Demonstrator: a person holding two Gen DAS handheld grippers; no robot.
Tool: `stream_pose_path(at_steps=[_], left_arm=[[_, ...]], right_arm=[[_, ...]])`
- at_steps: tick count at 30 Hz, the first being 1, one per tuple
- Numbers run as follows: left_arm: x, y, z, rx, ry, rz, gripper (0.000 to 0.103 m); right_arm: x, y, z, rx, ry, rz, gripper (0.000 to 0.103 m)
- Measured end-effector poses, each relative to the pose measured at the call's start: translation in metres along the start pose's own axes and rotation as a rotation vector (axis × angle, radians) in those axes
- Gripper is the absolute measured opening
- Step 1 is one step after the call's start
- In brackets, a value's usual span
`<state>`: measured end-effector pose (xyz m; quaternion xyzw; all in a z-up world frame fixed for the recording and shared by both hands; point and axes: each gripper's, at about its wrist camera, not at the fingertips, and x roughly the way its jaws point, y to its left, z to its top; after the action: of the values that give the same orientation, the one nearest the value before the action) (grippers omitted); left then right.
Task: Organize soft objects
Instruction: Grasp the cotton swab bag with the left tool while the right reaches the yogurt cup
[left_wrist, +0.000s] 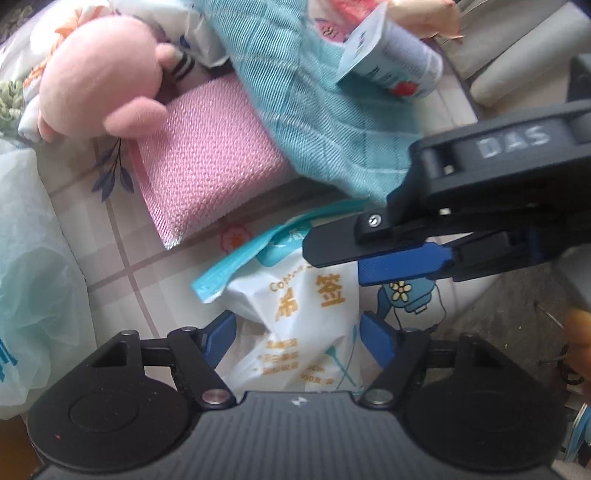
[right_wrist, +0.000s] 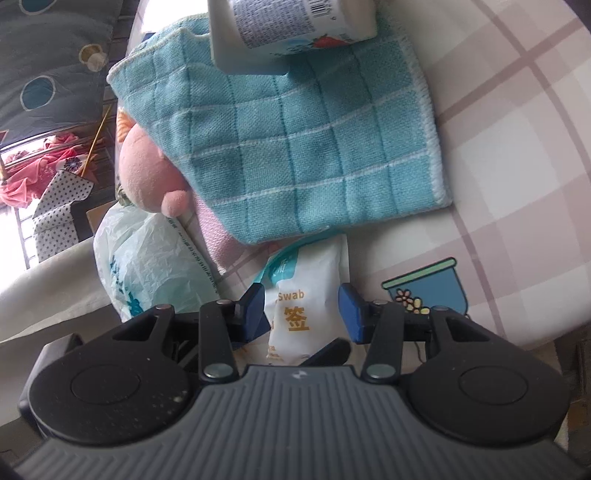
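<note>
1. The left hand-held gripper (left_wrist: 297, 334) is shown with its blue pads set wide apart, one on each side of the white cotton swab packet (left_wrist: 299, 317); no contact with the packet can be confirmed.
2. The right hand-held gripper (right_wrist: 306, 314) is likewise seen wide, its pads flanking the same cotton swab packet (right_wrist: 306, 295) without visibly pressing it. In the left wrist view this gripper (left_wrist: 369, 258) is seen entering from the right, above the packet.
3. The packet is seen lying on the surface (right_wrist: 517, 166), which is covered by a pink checked cloth printed with a blue flowerpot (right_wrist: 428, 288).
4. A folded teal checked towel (right_wrist: 295, 147) is shown just beyond the packet, its near edge overlapping the packet's top.
5. A white bottle (right_wrist: 288, 33) is seen lying on the far part of the towel.
6. A pink sponge pad (left_wrist: 207, 166) is seen partly tucked under the towel's left side.
7. A pink plush toy (left_wrist: 99, 74) is shown resting against the sponge pad's far corner.
8. A crumpled translucent plastic bag (right_wrist: 147, 266) is seen to the left of the packet.
</note>
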<state>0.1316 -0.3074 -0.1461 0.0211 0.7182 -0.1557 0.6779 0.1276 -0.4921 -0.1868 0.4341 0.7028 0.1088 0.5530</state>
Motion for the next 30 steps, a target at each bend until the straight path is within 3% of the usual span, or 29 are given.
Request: stream_pose_path(at_steps=[4, 8, 16, 18, 22, 26, 28, 30], left_arm=[[0.008, -0.005, 0.002, -0.016, 0.008, 0.038, 0.068], [0.009, -0.006, 0.003, -0.037, 0.002, 0.036, 0.055], [0.003, 0.014, -0.013, -0.156, -0.019, 0.014, 0.045], [0.003, 0.020, -0.017, -0.180, -0.021, 0.025, 0.045], [0.005, 0.035, -0.023, -0.234, -0.015, 0.018, 0.045], [0.011, 0.033, -0.019, -0.252, -0.014, 0.014, 0.046], [0.011, 0.033, -0.017, -0.256, -0.014, 0.014, 0.046], [0.012, 0.032, -0.015, -0.261, -0.016, 0.012, 0.046]], right_arm=[[0.001, 0.008, 0.000, -0.030, 0.023, 0.011, 0.046], [-0.012, 0.022, 0.001, -0.103, 0.005, -0.018, 0.048], [-0.070, 0.081, 0.023, -0.373, -0.170, -0.142, 0.068], [-0.085, 0.090, 0.034, -0.414, -0.226, -0.184, 0.070], [-0.099, 0.093, 0.062, -0.317, -0.294, -0.219, 0.070], [-0.094, 0.095, 0.076, -0.235, -0.344, -0.364, 0.071], [-0.087, 0.096, 0.083, -0.200, -0.359, -0.435, 0.082], [-0.082, 0.092, 0.085, -0.191, -0.360, -0.475, 0.084]])
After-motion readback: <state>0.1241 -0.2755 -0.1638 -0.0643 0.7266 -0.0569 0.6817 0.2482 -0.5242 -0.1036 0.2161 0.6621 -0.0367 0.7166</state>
